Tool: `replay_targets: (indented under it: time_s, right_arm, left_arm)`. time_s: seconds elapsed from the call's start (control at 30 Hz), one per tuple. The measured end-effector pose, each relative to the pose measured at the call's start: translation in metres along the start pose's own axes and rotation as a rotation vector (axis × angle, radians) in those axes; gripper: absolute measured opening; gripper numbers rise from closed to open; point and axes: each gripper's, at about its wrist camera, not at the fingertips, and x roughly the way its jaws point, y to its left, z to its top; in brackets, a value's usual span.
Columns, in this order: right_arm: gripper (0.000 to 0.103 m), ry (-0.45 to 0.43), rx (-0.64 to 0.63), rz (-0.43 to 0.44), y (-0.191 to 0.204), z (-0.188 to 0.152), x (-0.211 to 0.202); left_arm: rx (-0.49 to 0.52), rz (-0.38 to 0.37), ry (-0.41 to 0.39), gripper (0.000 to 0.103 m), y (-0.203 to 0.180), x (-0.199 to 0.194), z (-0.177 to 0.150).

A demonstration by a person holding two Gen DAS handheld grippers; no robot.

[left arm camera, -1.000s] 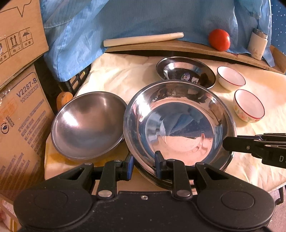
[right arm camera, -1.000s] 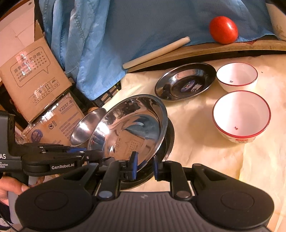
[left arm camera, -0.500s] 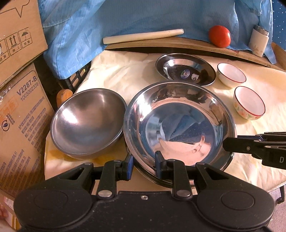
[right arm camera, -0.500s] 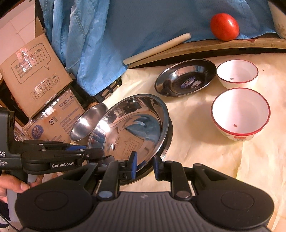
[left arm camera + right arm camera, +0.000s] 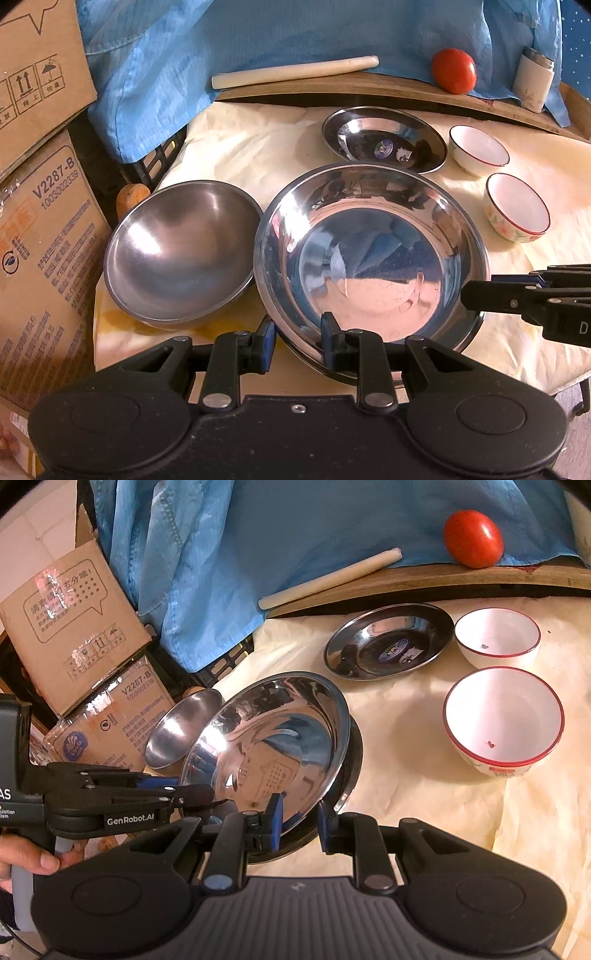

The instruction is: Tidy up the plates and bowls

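Plates and bowls lie spread over a table draped in a cream cloth. Nearest the front edge, a large shiny steel plate sits tilted on a second steel dish whose dark rim shows beneath it. The left gripper has its jaws parted around the near rim of this plate, one finger outside and one inside, with gaps visible on both sides. The right gripper straddles the plate's right-hand rim in the same way, jaws apart, though whether the pads touch the metal cannot be told. Just beside the plate, toward the left edge of the table, rests a dull steel bowl. Farther back sits a smaller steel plate with stickers inside, and near the right edge stand two white bowls with red rims, one behind the other, close together but apart. Along the back edge a wooden board carries a pale stick, a tomato and a white cup, before a blue cloth. Cardboard boxes stand off the left edge.
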Motion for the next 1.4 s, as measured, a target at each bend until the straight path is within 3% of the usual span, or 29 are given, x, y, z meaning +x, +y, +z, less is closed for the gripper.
replay_targets:
  time_s: [0.57,0.8,1.0,1.07,1.23,1.4]
  right_arm:
    - [0.027,0.063,-0.088,-0.03,0.01,0.011,0.001]
    - [0.036,0.13,-0.159,-0.058,0.011,0.025,0.006]
    - [0.037,0.225,-0.155,-0.051,0.007,0.047,0.016]
    - [0.042,0.257,-0.153,-0.057,0.006,0.059,0.019]
    - [0.054,0.336,-0.16,-0.105,0.013,0.092,0.023]
    - [0.067,0.392,-0.178,-0.151,0.024,0.123,0.026]
  left_arm:
    - [0.063,-0.036,0.032,0.034,0.001,0.002,0.007]
    - [0.148,-0.019,0.03,0.034,0.003,-0.004,0.021]
    - [0.12,-0.074,0.104,0.034,0.01,0.003,0.045]
    - [0.116,-0.071,0.118,0.04,0.009,0.002,0.056]
    - [0.059,-0.083,0.174,0.042,0.018,0.003,0.086]
    - [-0.027,-0.065,0.208,0.056,0.024,0.003,0.102]
